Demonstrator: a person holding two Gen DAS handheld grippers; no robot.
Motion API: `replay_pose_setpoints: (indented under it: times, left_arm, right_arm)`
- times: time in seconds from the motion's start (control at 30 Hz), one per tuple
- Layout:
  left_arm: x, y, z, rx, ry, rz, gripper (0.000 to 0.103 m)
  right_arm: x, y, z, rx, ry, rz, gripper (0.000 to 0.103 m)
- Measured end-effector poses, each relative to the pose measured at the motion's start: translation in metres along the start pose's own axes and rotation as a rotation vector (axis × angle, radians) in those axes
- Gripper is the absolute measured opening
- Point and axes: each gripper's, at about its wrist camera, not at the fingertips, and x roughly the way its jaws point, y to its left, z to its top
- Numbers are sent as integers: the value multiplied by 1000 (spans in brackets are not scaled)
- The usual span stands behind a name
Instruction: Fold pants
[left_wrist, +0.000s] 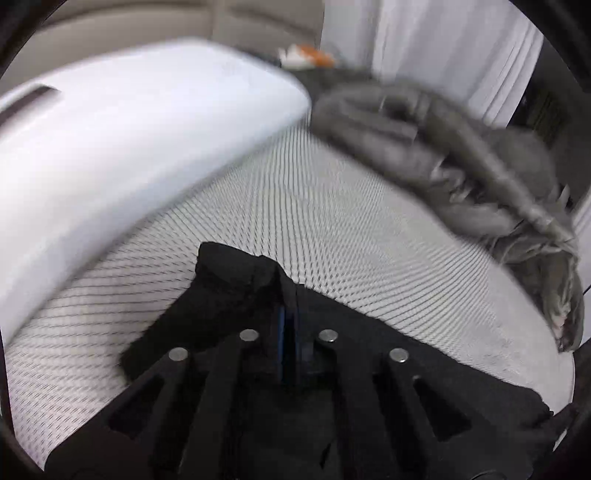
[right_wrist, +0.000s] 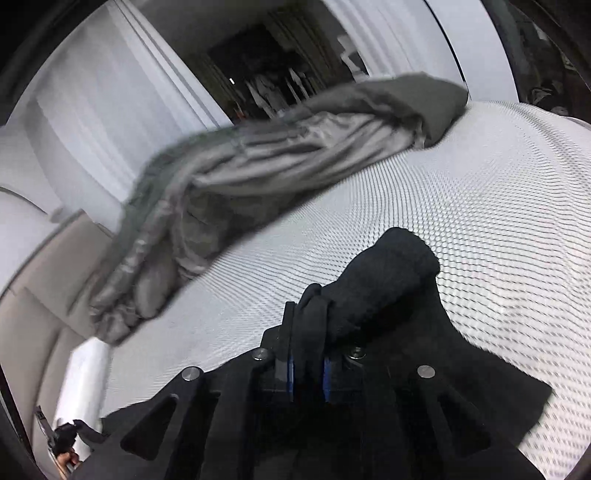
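I have black pants (left_wrist: 229, 295) pinched in both grippers, and they hang and drape over a white mesh-patterned bed (left_wrist: 332, 229). In the left wrist view, my left gripper (left_wrist: 288, 332) has its jaws pressed together on a bunched edge of the cloth, which sticks up past the tips in a crumpled peak. In the right wrist view, my right gripper (right_wrist: 308, 354) is clamped on a thicker roll of the same pants (right_wrist: 388, 280), several layers wadded between the blue pads (right_wrist: 290, 373).

The fabric looks soft and limp, with a slight knit texture. I judge it light and not slippery, but it will not hold any shape: wherever I let go, it collapses. The wad in the right gripper is bulky, so that hold is likely catching more layers than one edge, which could twist the fold. I would want each gripper on a single corner, at the waistband or a hem, though I cannot tell which end I hold now.

A grey garment (left_wrist: 461, 162) lies heaped at the far side of the bed, well apart from the pants, and a white pillow (left_wrist: 129, 140) sits to the left. Both views are blurred.
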Motion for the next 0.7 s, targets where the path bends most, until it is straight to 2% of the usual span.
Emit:
replay_pose_setpoints:
  times: [0.03,0.1,0.17,0.2,0.23,0.3,0.37,0.4,0.47,0.53,0.6,0.7]
  left_arm:
    - [13,0,4,-9,26,-4,6]
    - [27,2,9,-35,51,-24,10]
    - [25,5,13,-40,40,-46,18]
    - [19,6,15,-34,26,-49,34]
    - [12,6,18,-26,7,-36,60]
    - [-10,7,19,6,-84,21,82]
    - [-42,8,22,31,-186,46,93]
    - [-58,11,13,33,-215,43,102]
    - [-88,12,5,34,-267,20,102]
    - [-111,10,-6,48,-278,-5,102]
    - [-131,8,-23,61,-281,-31,102]
    - [-153,8,-54,43,-284,-72,102]
  right_arm:
    - [20,1,4,-5,31,-32,29]
    - [45,1,3,-19,66,-97,42]
    - [54,1,-1,-34,76,-130,44]
    - [54,1,-4,-38,71,-126,46]
    - [53,1,-6,-44,71,-118,46]
    - [45,3,-13,-60,63,-109,48]
    - [34,5,-20,-73,57,-80,54]
    - [25,7,-25,-75,54,-62,60]
    - [8,15,-39,-97,52,-20,71]
    - [-9,23,-52,-144,54,15,79]
    - [-27,34,-67,-190,54,37,84]
    - [-48,42,-87,-211,54,88,87]
